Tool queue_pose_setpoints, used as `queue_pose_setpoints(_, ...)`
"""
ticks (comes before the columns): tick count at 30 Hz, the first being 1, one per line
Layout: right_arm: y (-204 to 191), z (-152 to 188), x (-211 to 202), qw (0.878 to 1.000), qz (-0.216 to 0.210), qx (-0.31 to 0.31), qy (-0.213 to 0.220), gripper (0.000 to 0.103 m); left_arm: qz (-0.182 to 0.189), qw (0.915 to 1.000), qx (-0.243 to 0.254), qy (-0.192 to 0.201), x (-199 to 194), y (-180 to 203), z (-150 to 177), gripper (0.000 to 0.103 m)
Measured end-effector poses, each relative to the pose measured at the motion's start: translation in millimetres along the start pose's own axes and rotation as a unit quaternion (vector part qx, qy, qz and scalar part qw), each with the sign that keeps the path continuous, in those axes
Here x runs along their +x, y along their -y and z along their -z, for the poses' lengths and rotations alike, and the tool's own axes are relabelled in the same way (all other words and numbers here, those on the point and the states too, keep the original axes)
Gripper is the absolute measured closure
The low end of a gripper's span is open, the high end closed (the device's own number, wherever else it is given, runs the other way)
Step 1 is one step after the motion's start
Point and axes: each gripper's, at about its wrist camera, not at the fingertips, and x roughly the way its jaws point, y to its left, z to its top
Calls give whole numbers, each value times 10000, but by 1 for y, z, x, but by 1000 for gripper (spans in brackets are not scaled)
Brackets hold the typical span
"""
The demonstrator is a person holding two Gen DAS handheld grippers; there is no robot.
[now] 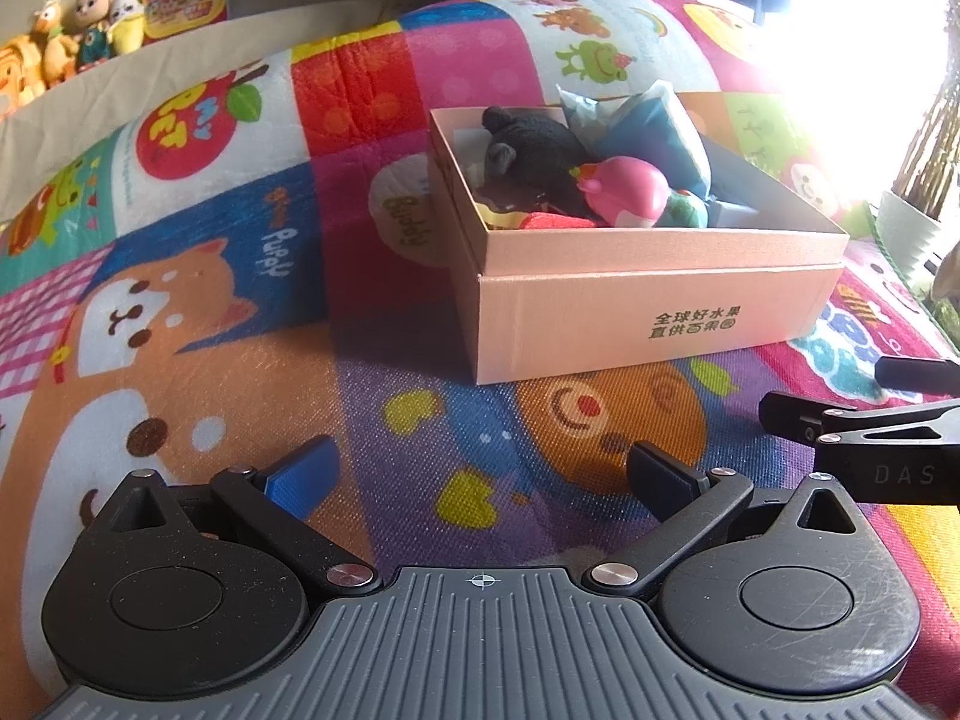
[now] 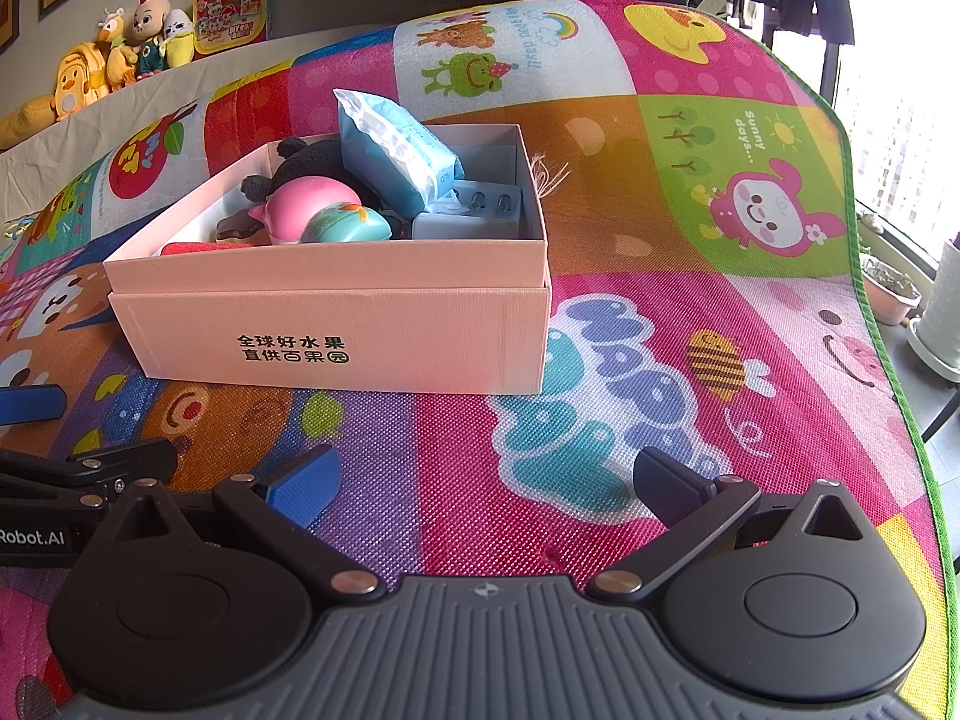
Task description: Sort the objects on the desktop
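Observation:
A pink cardboard box (image 1: 654, 306) (image 2: 336, 330) stands on the colourful play mat (image 1: 180, 276) (image 2: 690, 276). Inside it lie a black plush toy (image 1: 534, 144) (image 2: 312, 159), a pink round toy (image 1: 627, 192) (image 2: 306, 198), a teal egg-shaped toy (image 2: 348, 227), a blue tissue pack (image 1: 651, 126) (image 2: 396, 156), a white adapter (image 2: 474, 216) and a red item (image 1: 555, 221). My left gripper (image 1: 480, 474) hovers open and empty in front of the box. My right gripper (image 2: 486, 483) is open too, empty, low over the mat near the box's right front corner.
Plush toys (image 1: 72, 36) (image 2: 120, 54) and a picture box (image 2: 231, 15) line a ledge at the back left. The mat's green edge (image 2: 882, 360) drops off at right, with plant pots (image 2: 894, 294) beyond. Each gripper shows at the other view's side.

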Motion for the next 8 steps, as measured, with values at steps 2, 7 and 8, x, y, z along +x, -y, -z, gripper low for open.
queue_pose_setpoints(2,0,0,0,10000,3,-5,0,0,-68,9999,103,-3,-1,4,2,0)
queue_pose_setpoints(7,0,0,0,10000,1,-4,-1,0,24,10000,26,7,-3,0,3,0)
queue_pose_setpoints(8,0,0,0,10000,2,-5,-1,0,33,10000,14,13,-3,0,2,0)
